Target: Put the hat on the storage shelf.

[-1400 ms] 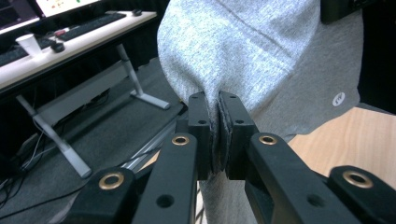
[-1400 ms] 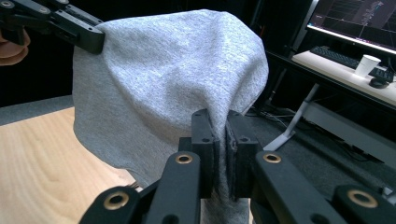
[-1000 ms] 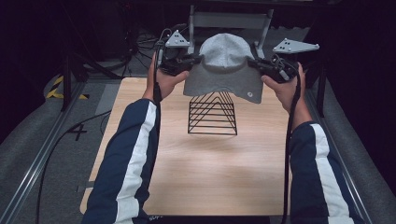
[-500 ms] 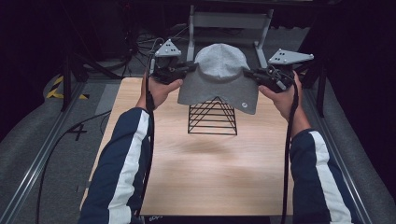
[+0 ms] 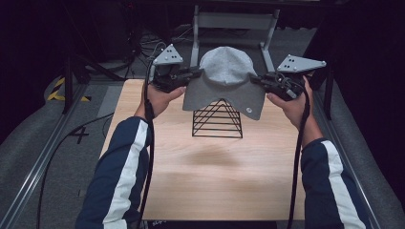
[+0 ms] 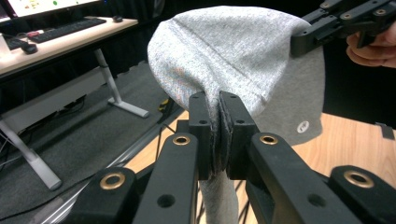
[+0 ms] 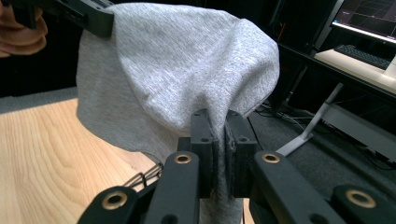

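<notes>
Held aloft over the black wire stand (image 5: pixel 218 119), grey hat (image 5: pixel 224 76) clamped by left gripper (image 5: pixel 193 74) and right gripper (image 5: pixel 258 80), lowering onto stand yet to come.

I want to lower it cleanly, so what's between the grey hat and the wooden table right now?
In the high view, the black wire rack stands on the table directly beneath the grey hat; its peak sits under the hat's lower edge.

grey hat (image 5: pixel 224 78) | carried farther back | now above wire rack's (image 5: pixel 217 121) rear
</notes>
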Available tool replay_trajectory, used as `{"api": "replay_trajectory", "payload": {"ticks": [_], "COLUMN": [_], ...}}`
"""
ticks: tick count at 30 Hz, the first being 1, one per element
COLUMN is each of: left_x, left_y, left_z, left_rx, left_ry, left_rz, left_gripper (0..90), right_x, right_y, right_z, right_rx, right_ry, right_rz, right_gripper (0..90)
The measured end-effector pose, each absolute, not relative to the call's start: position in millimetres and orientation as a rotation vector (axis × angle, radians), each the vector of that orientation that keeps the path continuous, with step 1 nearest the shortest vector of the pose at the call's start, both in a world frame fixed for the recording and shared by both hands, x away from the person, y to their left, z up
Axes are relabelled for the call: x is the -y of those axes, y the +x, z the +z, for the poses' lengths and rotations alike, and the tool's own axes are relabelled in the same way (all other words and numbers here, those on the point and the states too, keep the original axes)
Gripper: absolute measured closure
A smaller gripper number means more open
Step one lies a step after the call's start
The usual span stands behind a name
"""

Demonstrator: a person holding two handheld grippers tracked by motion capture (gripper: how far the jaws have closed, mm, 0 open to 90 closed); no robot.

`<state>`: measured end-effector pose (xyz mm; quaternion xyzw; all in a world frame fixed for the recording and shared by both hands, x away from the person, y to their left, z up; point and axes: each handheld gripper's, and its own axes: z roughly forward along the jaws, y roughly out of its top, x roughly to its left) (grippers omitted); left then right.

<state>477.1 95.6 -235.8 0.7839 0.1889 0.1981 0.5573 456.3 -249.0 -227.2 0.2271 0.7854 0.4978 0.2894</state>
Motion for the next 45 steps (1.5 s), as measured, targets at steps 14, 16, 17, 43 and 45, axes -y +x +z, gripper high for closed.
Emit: {"api": "replay_trajectory", "payload": {"ticks": [14, 16, 17, 43, 45], "left_x": [-99, -99, -98, -80, -79], "left_y": [473, 476, 478, 494, 495], "left_z": [-278, -285, -290, -374, -380], "left_rx": [-0.453, -0.463, -0.469, -0.559, -0.563], "left_ry": [1.899, 1.903, 1.904, 2.026, 2.038], "left_rz": [0.457, 0.451, 0.442, 0.442, 0.44], "left_gripper": [84.0, 83.9, 83.9, 83.8, 84.0], "right_x": [250, 250, 250, 251, 250], "right_y": [452, 454, 456, 478, 479], "right_z": [-258, -264, -267, -361, -366], "right_rx": [-2.154, -2.163, -2.165, -2.303, -2.311], "right_ry": [0.578, 0.59, 0.594, 0.748, 0.758], "right_rz": [1.296, 1.295, 1.292, 1.192, 1.184], "right_gripper": [83.9, 83.8, 83.8, 83.9, 84.0]}}
